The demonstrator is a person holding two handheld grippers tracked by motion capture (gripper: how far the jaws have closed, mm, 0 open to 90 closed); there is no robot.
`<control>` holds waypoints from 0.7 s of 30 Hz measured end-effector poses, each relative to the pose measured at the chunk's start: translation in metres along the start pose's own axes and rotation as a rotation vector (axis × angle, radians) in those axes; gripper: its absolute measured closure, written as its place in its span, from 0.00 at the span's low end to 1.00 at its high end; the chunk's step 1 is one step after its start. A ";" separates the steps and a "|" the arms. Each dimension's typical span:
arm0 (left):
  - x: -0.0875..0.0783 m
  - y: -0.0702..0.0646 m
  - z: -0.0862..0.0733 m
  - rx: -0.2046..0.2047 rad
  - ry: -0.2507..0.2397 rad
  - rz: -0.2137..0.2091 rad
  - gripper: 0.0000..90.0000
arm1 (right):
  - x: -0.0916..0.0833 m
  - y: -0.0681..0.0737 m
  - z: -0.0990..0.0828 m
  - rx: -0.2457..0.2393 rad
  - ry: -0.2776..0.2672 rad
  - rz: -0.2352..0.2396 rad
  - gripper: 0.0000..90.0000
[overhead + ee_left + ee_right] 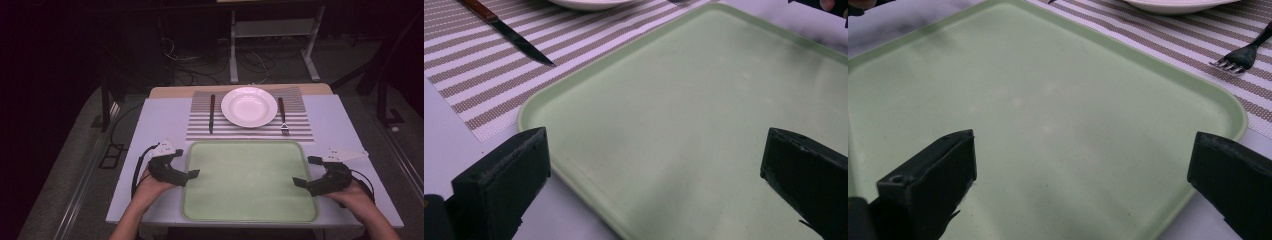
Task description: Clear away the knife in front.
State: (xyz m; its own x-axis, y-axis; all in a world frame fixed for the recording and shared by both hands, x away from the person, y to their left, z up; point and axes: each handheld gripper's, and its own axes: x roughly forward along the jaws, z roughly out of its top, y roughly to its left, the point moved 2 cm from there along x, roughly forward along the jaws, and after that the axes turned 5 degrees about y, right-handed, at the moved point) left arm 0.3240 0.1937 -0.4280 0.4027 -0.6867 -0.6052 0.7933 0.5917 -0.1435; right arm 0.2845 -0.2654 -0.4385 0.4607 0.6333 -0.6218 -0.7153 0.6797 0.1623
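Left gripper [181,165]: jaws spread, at green tray's [250,212] left edge
Right gripper [306,172]: jaws spread, at right edge

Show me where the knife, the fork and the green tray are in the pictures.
knife [211,114], high view, middle of its length, left of the plate.
fork [283,116], high view, on its handle, right of the plate.
green tray [249,180], high view, bare middle of its floor.
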 end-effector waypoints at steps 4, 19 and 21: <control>0.001 0.002 0.001 -0.005 -0.004 0.000 0.00 | 0.001 -0.001 0.001 0.003 -0.004 0.004 0.00; 0.011 0.005 0.005 -0.013 -0.010 -0.009 0.00 | 0.001 0.001 0.001 -0.001 -0.008 0.018 0.00; 0.012 0.004 0.006 -0.011 -0.010 -0.013 0.00 | 0.001 0.001 0.002 -0.002 -0.014 0.022 0.00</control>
State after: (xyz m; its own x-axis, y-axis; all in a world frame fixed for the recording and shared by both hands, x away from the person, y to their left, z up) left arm 0.3349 0.1850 -0.4314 0.3971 -0.6988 -0.5950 0.7933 0.5873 -0.1603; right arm 0.2849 -0.2634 -0.4377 0.4524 0.6528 -0.6076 -0.7263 0.6650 0.1738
